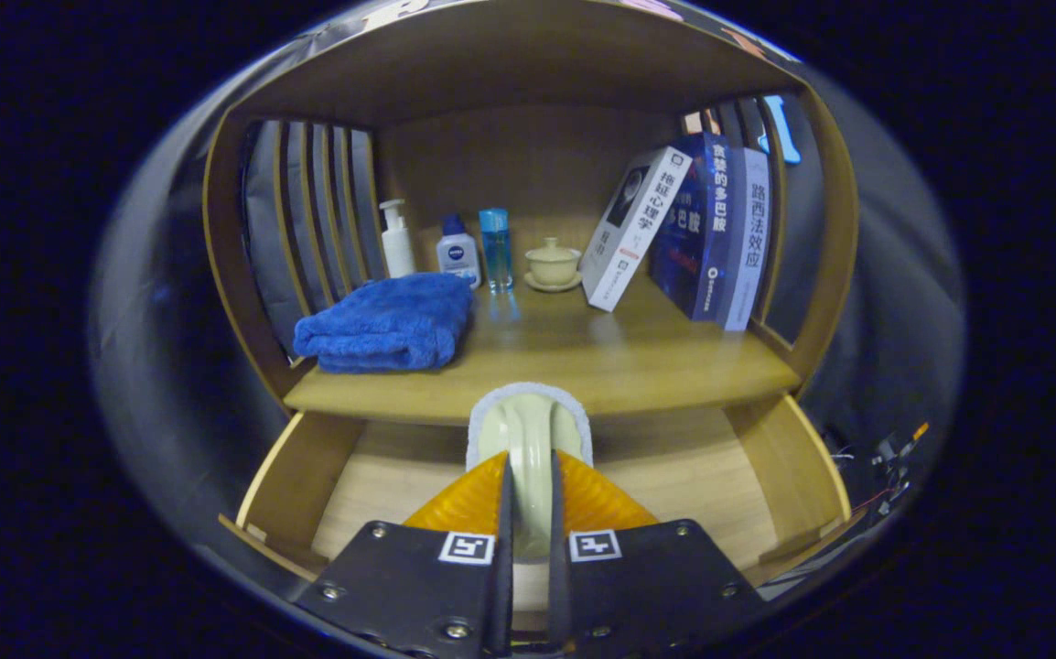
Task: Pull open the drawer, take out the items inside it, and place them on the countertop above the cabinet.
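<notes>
The tool (528, 476) is clamped on a pale brush (528, 439), held over the open drawer (382, 476). Beyond, on the worktop (619, 366): blue towel (386, 325) at 10 o'clock, books (684, 229) at 1 o'clock.

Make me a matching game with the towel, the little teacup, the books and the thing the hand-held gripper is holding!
Things:
1. blue towel
2. lidded teacup
3. books
4. pale brush

Places:
A. leaning by the slatted side opposite the towel
B. pinched in the hand-held gripper, above the open drawer
C. folded near the bottles
D. on a saucer, mid-shelf

Pairs: 1-C, 2-D, 3-A, 4-B
</notes>
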### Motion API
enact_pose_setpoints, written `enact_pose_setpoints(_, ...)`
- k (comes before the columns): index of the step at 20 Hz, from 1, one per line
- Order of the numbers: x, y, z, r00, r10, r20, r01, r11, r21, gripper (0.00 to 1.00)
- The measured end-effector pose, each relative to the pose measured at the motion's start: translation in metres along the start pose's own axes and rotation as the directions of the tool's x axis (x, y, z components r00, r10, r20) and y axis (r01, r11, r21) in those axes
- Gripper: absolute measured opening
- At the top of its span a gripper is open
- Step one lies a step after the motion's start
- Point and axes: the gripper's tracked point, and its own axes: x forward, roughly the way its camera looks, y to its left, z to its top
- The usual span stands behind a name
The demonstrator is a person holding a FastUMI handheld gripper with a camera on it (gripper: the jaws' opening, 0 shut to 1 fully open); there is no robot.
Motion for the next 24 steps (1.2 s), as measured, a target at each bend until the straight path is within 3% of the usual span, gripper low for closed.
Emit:
enact_pose_setpoints(8,0.038,0.004,0.060,0.998,-0.038,0.048,0.037,0.999,0.023,0.16)
enact_pose_setpoints(12,0.069,-0.005,0.058,0.998,-0.060,0.009,0.060,0.998,0.015,0.16)
enact_pose_setpoints(24,0.120,0.004,0.081,0.994,0.006,0.110,-0.012,0.999,0.053,0.16)
